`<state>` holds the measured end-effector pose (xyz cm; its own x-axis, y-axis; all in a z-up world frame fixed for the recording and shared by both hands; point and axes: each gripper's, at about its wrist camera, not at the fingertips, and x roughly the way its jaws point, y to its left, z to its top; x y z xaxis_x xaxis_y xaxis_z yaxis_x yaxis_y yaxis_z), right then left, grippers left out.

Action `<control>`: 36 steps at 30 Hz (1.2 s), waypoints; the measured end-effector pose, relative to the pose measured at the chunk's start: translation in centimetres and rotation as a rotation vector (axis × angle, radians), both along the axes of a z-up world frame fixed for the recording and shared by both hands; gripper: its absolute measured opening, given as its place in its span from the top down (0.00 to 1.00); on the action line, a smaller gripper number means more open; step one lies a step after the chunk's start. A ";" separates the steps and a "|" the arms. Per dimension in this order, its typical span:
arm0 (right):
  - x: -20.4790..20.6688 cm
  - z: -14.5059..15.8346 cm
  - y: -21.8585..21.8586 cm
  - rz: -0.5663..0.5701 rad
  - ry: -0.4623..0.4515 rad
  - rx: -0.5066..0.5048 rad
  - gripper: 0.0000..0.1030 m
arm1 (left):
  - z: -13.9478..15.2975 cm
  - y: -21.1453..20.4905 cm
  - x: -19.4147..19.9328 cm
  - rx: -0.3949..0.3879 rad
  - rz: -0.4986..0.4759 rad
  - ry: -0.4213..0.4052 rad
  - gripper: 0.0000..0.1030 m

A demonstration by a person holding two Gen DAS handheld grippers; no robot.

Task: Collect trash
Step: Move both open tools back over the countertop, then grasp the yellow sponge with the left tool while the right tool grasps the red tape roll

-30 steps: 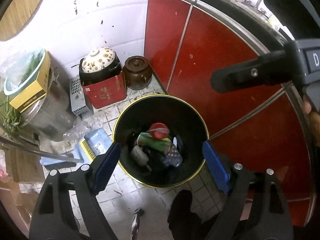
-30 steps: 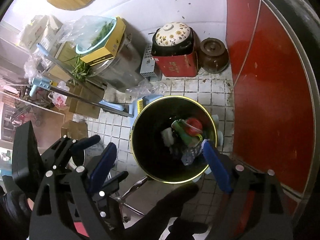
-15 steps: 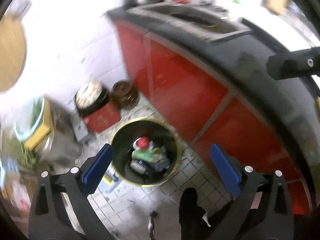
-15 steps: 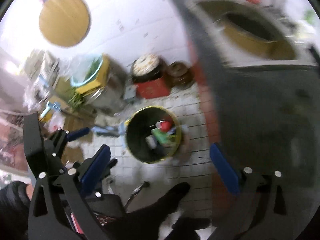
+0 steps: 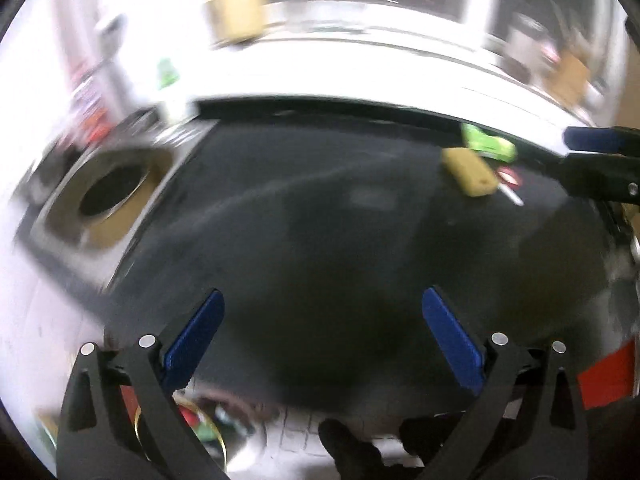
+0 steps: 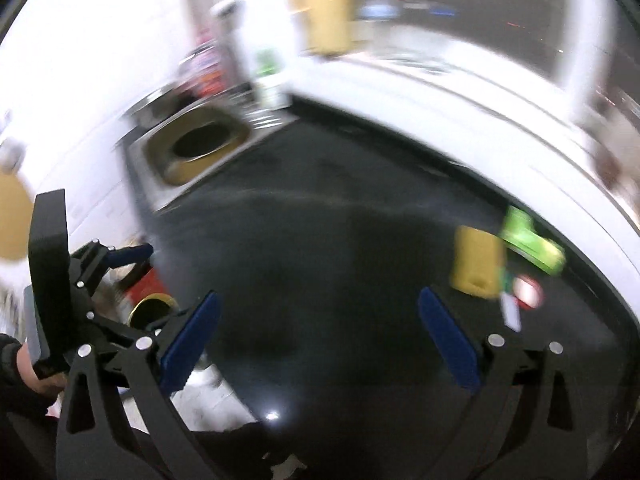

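Both views are blurred by motion. My left gripper [image 5: 322,300] is open and empty over a dark countertop [image 5: 320,220]. My right gripper [image 6: 319,298] is also open and empty over the same counter. Trash lies at the counter's far right: a yellow block [image 5: 468,174], a green wrapper [image 5: 488,144], a small red-and-white piece [image 5: 509,178] and a white stick [image 5: 512,196]. The right wrist view shows the yellow block [image 6: 476,260] and green wrapper [image 6: 532,240] just beyond the right finger. The gold-rimmed trash bin [image 6: 154,304] stands on the floor below the counter's left end.
A steel sink [image 5: 52,216] with a dark basin is set into the counter's left end. Bottles and a tan board stand blurred along the white back wall. A red cabinet front [image 5: 608,376] shows under the counter edge. A person's dark shoe [image 5: 344,444] is on the tiled floor.
Both grippers swung up and away from over the trash bin to above the dark counter. Their jaws widened slightly. The bin dropped to the lower left edge of both views.
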<state>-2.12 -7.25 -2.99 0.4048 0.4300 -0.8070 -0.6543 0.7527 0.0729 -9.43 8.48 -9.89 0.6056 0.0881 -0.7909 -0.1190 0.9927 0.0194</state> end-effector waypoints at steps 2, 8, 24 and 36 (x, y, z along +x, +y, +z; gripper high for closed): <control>0.9 0.4 -3.9 -0.086 -0.008 0.009 0.07 | 0.4 -2.7 1.8 -0.006 -0.068 -0.006 0.07; 1.8 1.1 -14.0 -0.278 -0.015 0.031 0.07 | 1.6 -10.1 5.4 0.001 -0.191 -0.003 0.07; 5.3 0.0 -20.7 -0.307 -0.008 0.026 0.07 | 0.8 -17.8 11.2 0.048 -0.213 0.038 0.07; 12.7 -5.7 -22.8 -0.259 0.060 -0.009 0.07 | -5.3 -21.4 20.4 0.040 -0.142 0.126 0.07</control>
